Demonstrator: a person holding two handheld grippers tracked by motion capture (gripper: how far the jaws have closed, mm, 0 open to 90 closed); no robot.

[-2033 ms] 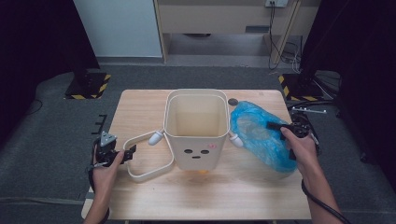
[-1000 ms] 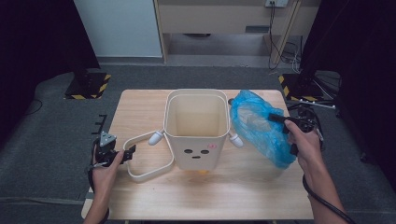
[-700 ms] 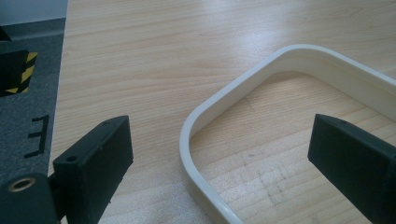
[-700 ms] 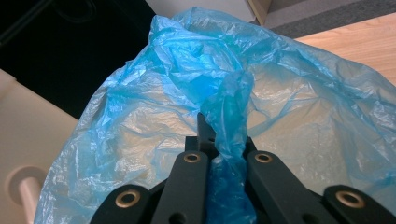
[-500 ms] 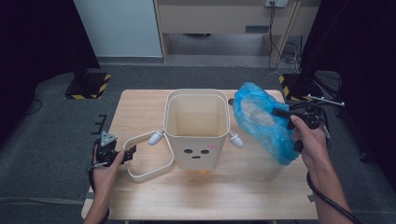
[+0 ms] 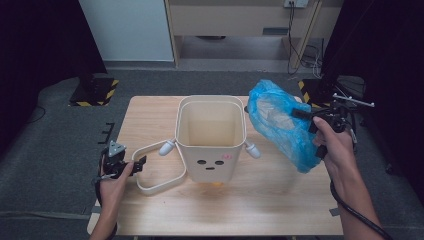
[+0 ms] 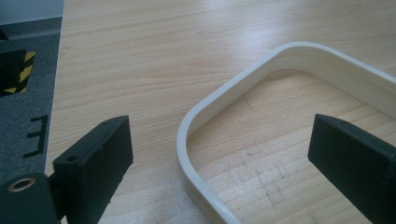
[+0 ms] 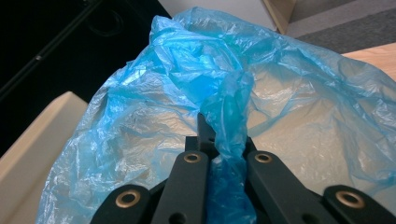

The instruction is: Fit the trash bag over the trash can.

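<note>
Jaws of right gripper (image 6: pixel 300 113) pinching blue plastic bag (image 6: pixel 280 125), hand raised beside bin (image 6: pixel 210 135), left gripper (image 6: pixel 139 164) jaws wide apart astride cream ring (image 7: pixel 224 121)

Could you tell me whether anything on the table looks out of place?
Yes: the bin's cream rim ring lies loose on the table left of the bin, not seated on it; otherwise nothing looks spilled or damaged.
</note>
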